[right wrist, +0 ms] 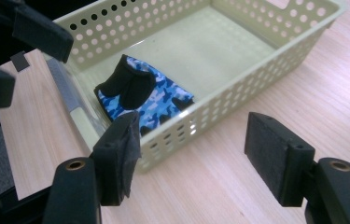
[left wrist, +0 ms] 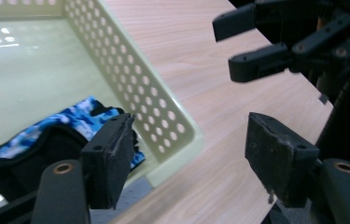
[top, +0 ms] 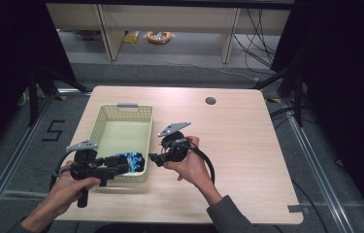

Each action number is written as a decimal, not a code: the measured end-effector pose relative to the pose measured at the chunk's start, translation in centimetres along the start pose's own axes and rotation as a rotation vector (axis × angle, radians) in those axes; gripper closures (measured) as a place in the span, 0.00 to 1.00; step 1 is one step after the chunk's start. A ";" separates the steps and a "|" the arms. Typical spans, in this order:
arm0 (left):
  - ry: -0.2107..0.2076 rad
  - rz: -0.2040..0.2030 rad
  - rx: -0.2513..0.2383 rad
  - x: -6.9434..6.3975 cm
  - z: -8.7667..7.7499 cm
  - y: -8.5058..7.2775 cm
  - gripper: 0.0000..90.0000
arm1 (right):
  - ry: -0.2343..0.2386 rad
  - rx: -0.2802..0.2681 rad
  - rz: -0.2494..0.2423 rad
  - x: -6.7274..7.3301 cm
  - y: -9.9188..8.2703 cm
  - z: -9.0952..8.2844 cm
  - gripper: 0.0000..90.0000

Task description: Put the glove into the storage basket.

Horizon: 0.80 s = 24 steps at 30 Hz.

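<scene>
Glove: a blue camouflage glove with black panels [right wrist: 140, 95] lies flat on the floor of the basket [top: 103, 119], in the corner nearest the person, close to the near wall and the right-hand long wall.

Basket: pale green, perforated, rectangular; its long axis runs away from the person, and a grey handle [top: 127, 105] sits on its far rim. It rests on the wooden table [top: 247, 145].

Left gripper: the left gripper [left wrist: 200, 158] hangs over the near right corner of the basket. Its 2 jaws stand well apart with nothing between the pads; 1 pad [left wrist: 112, 154] is above the basket floor just beside the glove, the other is over bare table outside the wall.

Right gripper: the right gripper [right wrist: 196, 158] is held over the table just outside the right-hand long wall, jaws pointing toward the basket. Its 2 jaws are likewise wide apart and grip nothing.

Glove relative to jaws: for the left gripper, the glove lies below and to the left of the jaws' gap in its own view; for the right gripper, ahead and slightly left, beyond the basket wall.

Glove long axis: roughly diagonal across the corner in the right gripper view, cuff end toward the near wall.

Nearer hand: judged the left, whose pad almost overhangs the glove; the right is separated from it by the wall.
</scene>
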<state>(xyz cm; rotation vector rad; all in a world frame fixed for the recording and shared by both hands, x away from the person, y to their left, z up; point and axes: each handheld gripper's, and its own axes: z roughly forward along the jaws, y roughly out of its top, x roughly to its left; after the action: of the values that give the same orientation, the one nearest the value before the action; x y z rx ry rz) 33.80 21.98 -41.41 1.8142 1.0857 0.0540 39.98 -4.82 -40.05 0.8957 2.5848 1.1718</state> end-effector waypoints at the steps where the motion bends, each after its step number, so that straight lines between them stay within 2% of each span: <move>1: -0.005 0.010 0.004 -0.2 0.1 -0.1 0.34 | -0.006 -0.008 0.010 -0.1 -0.3 -0.3 0.40; 2: -0.007 0.020 0.007 -0.5 0.2 -0.2 0.34 | -0.009 -0.018 0.024 0.0 -0.5 -0.4 0.39; 3: -0.004 0.027 0.006 -0.8 0.4 -0.3 0.33 | -0.011 -0.009 0.018 -0.2 -0.7 -0.9 0.39; 4: -0.010 0.032 0.012 -1.1 0.5 -0.4 0.32 | -0.025 -0.033 0.020 -0.4 -1.0 -1.0 0.39; 5: -0.016 0.045 0.011 -1.4 0.6 -0.5 0.30 | -0.019 -0.025 0.020 -0.5 -1.3 -1.4 0.39; 6: -0.019 0.051 0.007 -1.7 0.7 -0.6 0.30 | -0.025 -0.039 0.031 -0.6 -1.5 -1.6 0.38; 7: -0.021 0.063 0.004 -2.1 0.8 -0.7 0.30 | -0.025 -0.023 0.022 -0.9 -1.8 -2.0 0.38; 8: -0.018 0.076 0.002 -2.4 0.9 -0.8 0.29 | -0.021 -0.036 0.015 -1.1 -2.1 -2.3 0.37; 10: -0.032 0.093 -0.003 -3.0 1.1 -1.0 0.28 | -0.032 -0.033 0.039 -1.3 -2.7 -2.9 0.37; 11: -0.031 0.102 -0.003 -3.2 1.2 -1.1 0.27 | -0.046 -0.063 0.033 -1.5 -3.0 -2.9 0.37; 12: -0.043 0.114 -0.006 -3.5 1.5 -1.3 0.27 | -0.053 -0.052 0.038 -1.5 -3.2 -3.3 0.37; 13: -0.038 0.118 -0.003 -3.9 1.6 -1.5 0.26 | -0.059 -0.055 0.005 -1.8 -3.5 -3.6 0.37; 14: -0.050 0.134 -0.002 -4.2 1.8 -1.6 0.26 | -0.075 -0.056 0.023 -1.8 -3.8 -3.9 0.37; 16: -0.057 0.152 0.006 -4.9 2.2 -1.9 0.25 | -0.083 -0.064 0.009 -2.1 -4.4 -4.4 0.37; 17: -0.053 0.154 0.010 -5.2 2.3 -2.0 0.25 | -0.084 -0.076 0.001 -2.2 -4.7 -4.5 0.37; 19: -0.057 0.170 0.006 -5.8 2.7 -2.3 0.25 | -0.090 -0.077 0.034 -2.1 -5.3 -4.9 0.37; 21: -0.061 0.189 0.009 -6.1 3.0 -2.4 0.25 | -0.084 -0.086 0.012 -2.4 -5.8 -5.2 0.37; 22: -0.066 0.187 0.010 -6.3 3.2 -2.6 0.25 | -0.089 -0.077 0.040 -2.4 -6.0 -5.3 0.37; 24: -0.058 0.192 0.010 -6.5 3.4 -2.8 0.25 | -0.091 -0.083 0.036 -2.5 -6.4 -5.6 0.37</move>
<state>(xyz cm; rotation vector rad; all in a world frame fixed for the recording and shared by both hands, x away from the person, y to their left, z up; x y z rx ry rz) 29.72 15.41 -42.63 1.9127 0.8701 0.1107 37.01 -13.10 -41.20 0.9588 2.4396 1.2081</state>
